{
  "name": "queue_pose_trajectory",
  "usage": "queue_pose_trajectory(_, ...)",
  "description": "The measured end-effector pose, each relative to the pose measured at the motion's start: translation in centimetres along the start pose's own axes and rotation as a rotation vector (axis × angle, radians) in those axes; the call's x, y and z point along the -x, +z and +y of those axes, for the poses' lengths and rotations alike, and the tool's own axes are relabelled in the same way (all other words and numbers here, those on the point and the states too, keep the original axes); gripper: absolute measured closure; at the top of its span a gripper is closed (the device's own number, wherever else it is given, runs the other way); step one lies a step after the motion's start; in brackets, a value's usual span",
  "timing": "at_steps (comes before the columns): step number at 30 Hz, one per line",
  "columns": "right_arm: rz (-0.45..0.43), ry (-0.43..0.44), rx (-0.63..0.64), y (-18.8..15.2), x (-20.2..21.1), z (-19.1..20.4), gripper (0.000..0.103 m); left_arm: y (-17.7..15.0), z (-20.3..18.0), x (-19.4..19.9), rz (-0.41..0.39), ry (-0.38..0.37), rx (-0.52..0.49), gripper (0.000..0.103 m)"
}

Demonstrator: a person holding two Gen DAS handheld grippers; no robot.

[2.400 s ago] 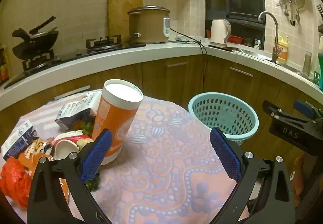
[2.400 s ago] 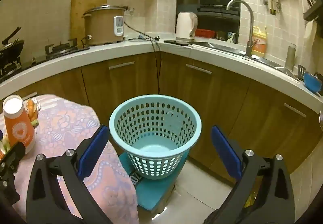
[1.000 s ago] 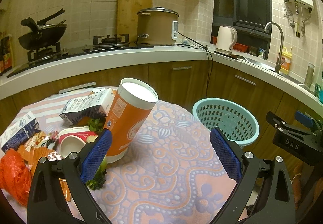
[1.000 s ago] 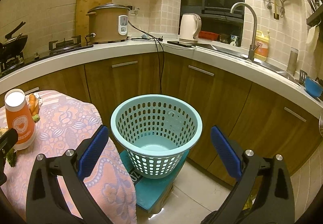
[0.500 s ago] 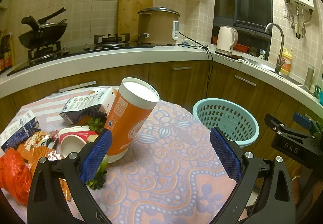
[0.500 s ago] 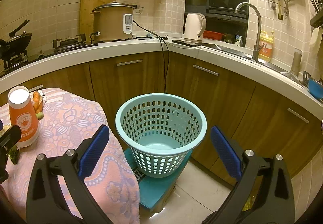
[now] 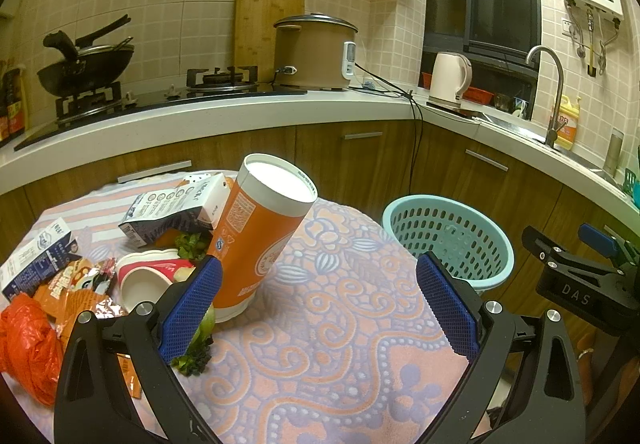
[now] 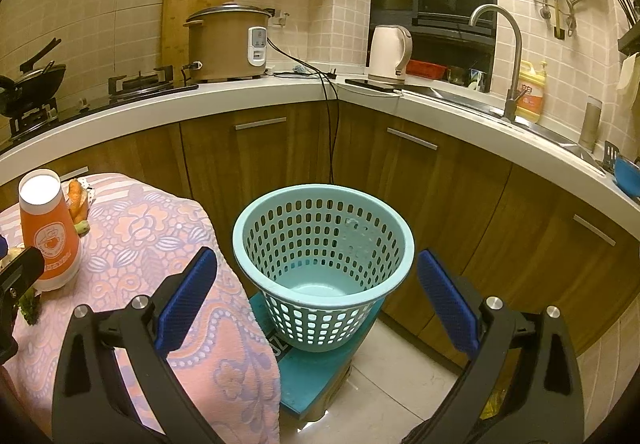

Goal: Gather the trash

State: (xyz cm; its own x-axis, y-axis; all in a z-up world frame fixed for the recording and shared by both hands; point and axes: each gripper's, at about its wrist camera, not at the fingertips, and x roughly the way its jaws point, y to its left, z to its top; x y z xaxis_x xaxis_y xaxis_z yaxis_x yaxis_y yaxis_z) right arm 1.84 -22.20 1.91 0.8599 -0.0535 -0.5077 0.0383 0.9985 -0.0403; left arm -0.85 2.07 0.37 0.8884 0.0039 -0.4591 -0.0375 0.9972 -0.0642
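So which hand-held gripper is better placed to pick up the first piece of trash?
Left. The left hand-held gripper hangs open over the tablecloth, beside the orange cup; the right hand-held gripper faces the basket, away from it.

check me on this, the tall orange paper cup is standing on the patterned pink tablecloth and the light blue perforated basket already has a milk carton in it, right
Not quite. The tall orange paper cup does stand on the patterned pink tablecloth, but the light blue perforated basket is empty; the right wrist view shows its bare bottom. The milk cartons still lie on the table.
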Motion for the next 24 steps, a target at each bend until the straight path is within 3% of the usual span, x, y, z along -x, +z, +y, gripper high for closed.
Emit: queue_pose_trajectory(24,0.009,0.022,0.004,-0.12,-0.30,0.28,0.013,0.08,0.14,0.04,0.000,-0.002,0.002,0.009)
